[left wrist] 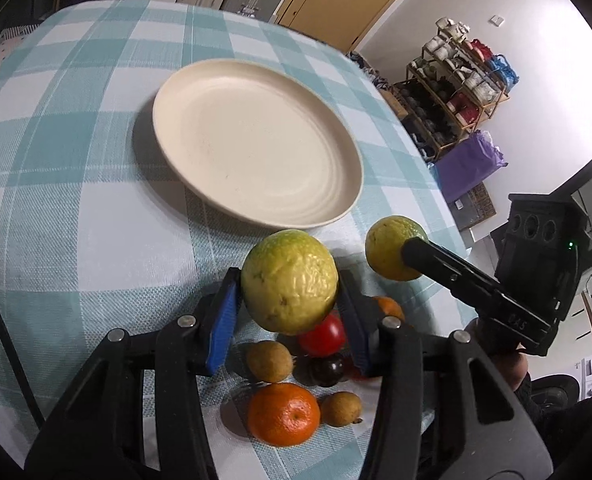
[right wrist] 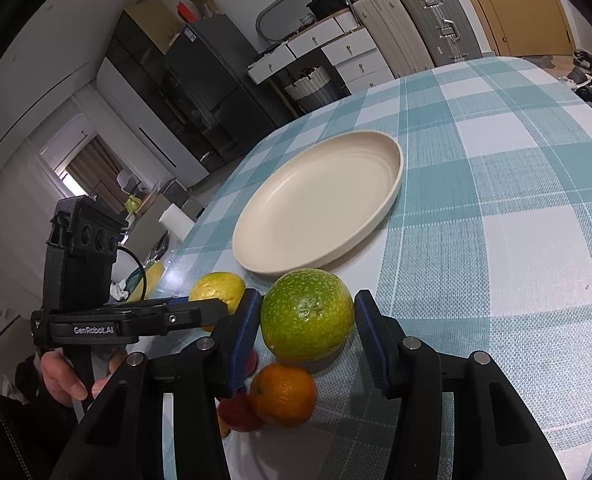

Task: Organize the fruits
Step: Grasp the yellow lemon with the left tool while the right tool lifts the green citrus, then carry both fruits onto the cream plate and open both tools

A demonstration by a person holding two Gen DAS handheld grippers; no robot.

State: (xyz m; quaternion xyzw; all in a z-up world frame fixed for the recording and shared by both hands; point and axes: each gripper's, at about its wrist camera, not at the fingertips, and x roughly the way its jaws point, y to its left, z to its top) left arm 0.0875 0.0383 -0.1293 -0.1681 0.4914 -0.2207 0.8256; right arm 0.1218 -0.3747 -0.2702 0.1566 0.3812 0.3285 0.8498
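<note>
My left gripper (left wrist: 290,304) is shut on a yellow-green citrus fruit (left wrist: 290,280) and holds it above the fruit pile, short of the cream plate (left wrist: 256,140). My right gripper (right wrist: 307,328) is shut on a green citrus fruit (right wrist: 307,314), also lifted; it shows in the left wrist view (left wrist: 391,248) too. Under them lie a tangerine (left wrist: 283,414), a red tomato (left wrist: 323,334), a dark plum (left wrist: 327,370) and two small brown fruits (left wrist: 270,361). The plate (right wrist: 315,204) holds nothing.
The table wears a teal and white checked cloth (left wrist: 76,160). Its right edge runs close to the fruit pile in the left wrist view. Another tangerine (right wrist: 283,394) lies under my right gripper. Shelves and cabinets stand beyond the table.
</note>
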